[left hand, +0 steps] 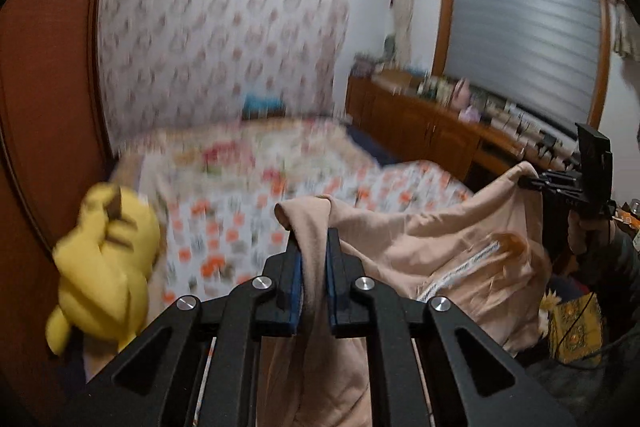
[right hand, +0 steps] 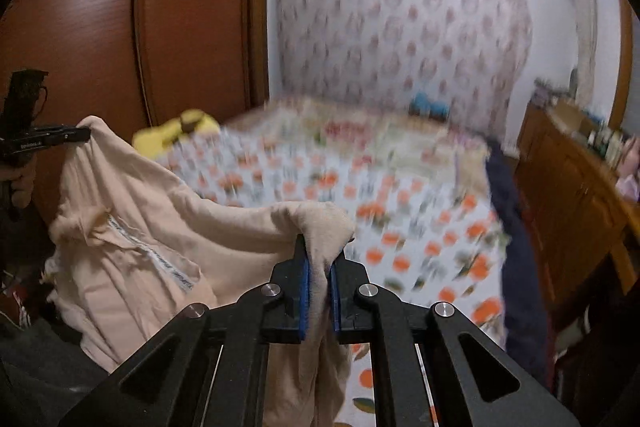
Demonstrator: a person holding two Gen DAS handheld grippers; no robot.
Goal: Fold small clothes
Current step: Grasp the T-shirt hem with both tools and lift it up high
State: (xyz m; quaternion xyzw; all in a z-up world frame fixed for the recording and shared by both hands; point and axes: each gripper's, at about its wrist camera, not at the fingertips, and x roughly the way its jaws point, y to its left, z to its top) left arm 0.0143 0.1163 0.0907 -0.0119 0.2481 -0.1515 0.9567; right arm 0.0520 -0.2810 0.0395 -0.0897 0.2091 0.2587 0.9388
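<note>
A beige garment [left hand: 420,247] hangs in the air between my two grippers, above the bed. My left gripper [left hand: 314,239] is shut on one top corner of it, cloth bunched between the blue pads. My right gripper [right hand: 320,247] is shut on the other top corner of the beige garment [right hand: 160,227]. The right gripper also shows at the right edge of the left wrist view [left hand: 528,181], and the left gripper at the left edge of the right wrist view [right hand: 80,135]. A white label strip [right hand: 156,255] runs across the cloth.
The bed [left hand: 260,195] with a floral orange-and-white cover lies below and ahead. A yellow plush toy [left hand: 108,259] sits at its left edge by a wooden wardrobe [right hand: 120,27]. A dark blue cloth [right hand: 516,247] lies along the bed's right side, beside a wooden cabinet [right hand: 576,195].
</note>
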